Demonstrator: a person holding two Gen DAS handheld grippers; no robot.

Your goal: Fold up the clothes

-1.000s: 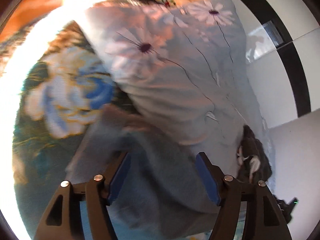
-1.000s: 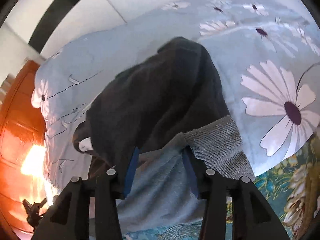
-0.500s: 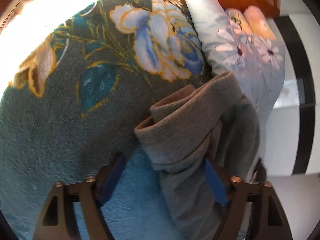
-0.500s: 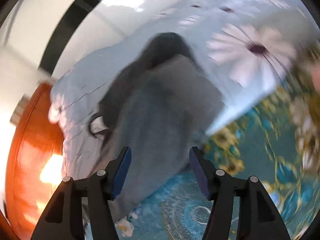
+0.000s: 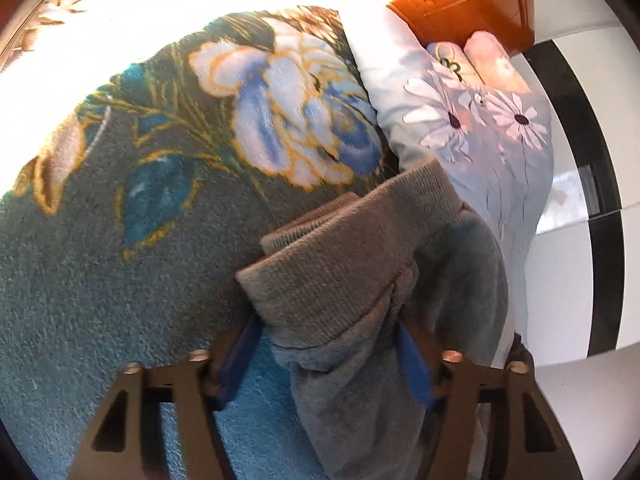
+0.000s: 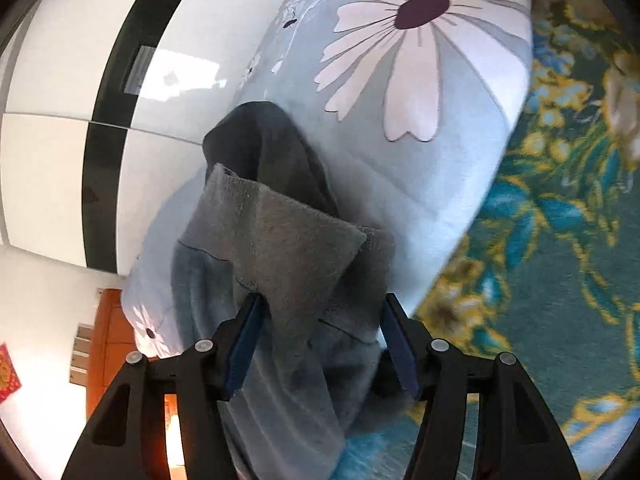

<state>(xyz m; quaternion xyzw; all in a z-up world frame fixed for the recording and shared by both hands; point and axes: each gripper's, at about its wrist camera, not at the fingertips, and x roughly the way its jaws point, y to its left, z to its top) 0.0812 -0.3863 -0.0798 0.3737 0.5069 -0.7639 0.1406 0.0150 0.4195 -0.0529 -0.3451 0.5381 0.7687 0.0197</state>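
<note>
A grey fleece garment with a ribbed hem (image 5: 340, 280) lies bunched on the teal flowered blanket (image 5: 120, 280). My left gripper (image 5: 326, 340) has the folded hem between its blue pads. Its jaws are closing and both pads touch the cloth. In the right wrist view the same grey garment (image 6: 280, 248) drapes between the pads of my right gripper (image 6: 320, 320). These jaws are closing too and press on the fabric. A darker grey garment (image 6: 264, 140) lies just beyond it on the duvet.
A pale blue duvet with daisy prints (image 6: 400, 80) (image 5: 480, 128) is heaped beside the blanket (image 6: 560, 240). Orange-brown wooden furniture (image 5: 460, 0) stands behind the bed. A white wardrobe with black stripes (image 6: 60, 80) fills the far side.
Both views have swung downward and rolled. The left gripper came down over the ribbed hem and narrowed on it. The right jaws widened, then narrowed on the grey cloth.
</note>
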